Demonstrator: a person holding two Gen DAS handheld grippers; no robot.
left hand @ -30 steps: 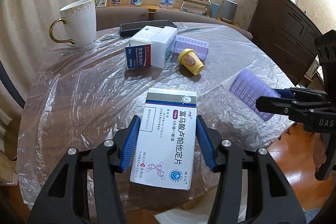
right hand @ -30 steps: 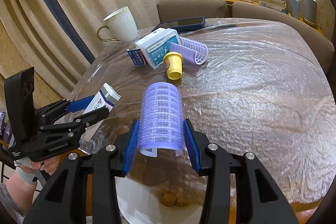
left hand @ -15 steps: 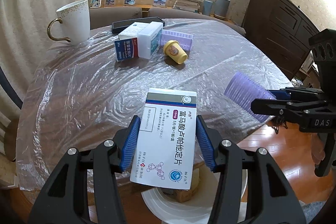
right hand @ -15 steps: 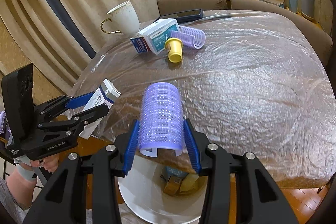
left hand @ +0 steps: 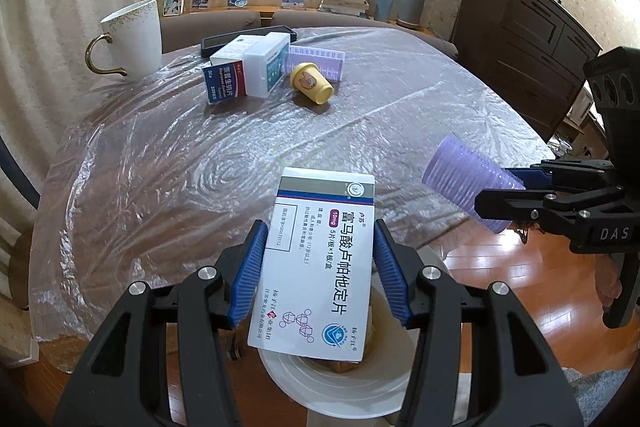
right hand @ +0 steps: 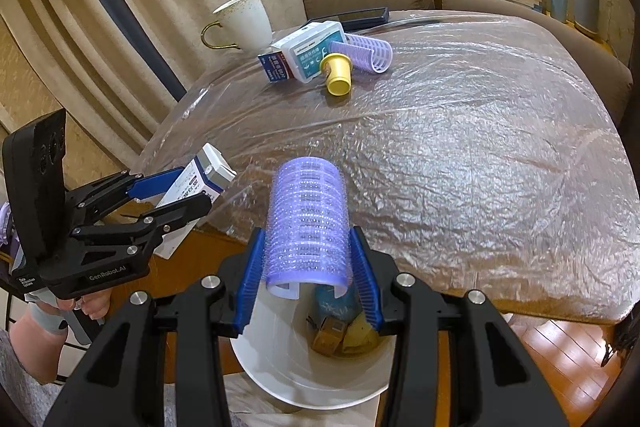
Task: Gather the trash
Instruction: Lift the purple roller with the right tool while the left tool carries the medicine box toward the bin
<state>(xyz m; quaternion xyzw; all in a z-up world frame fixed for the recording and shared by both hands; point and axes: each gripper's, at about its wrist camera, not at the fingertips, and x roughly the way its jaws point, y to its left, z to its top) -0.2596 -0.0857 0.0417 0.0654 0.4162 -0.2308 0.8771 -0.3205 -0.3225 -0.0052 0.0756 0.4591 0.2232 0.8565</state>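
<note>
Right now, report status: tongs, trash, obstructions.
Left tongs shut on medicine box. Right tongs shut on purple hair roller. Both above white bin, beside table edge. Nothing blocking the drop.

My left wrist camera looked steeply down along its fingers at the table (left hand: pixel 168 163), 12 o'clock. My right one (right hand: pixel 480 155) did likewise; both shared the white bin (right hand: pixel 276 359) below.

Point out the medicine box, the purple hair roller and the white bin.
medicine box (left hand: pixel 320 259), left wrist view, printed top face.
hair roller (right hand: pixel 306 223), right wrist view, ribbed side.
bin (right hand: pixel 276 355), right wrist view, inner wall.
</note>
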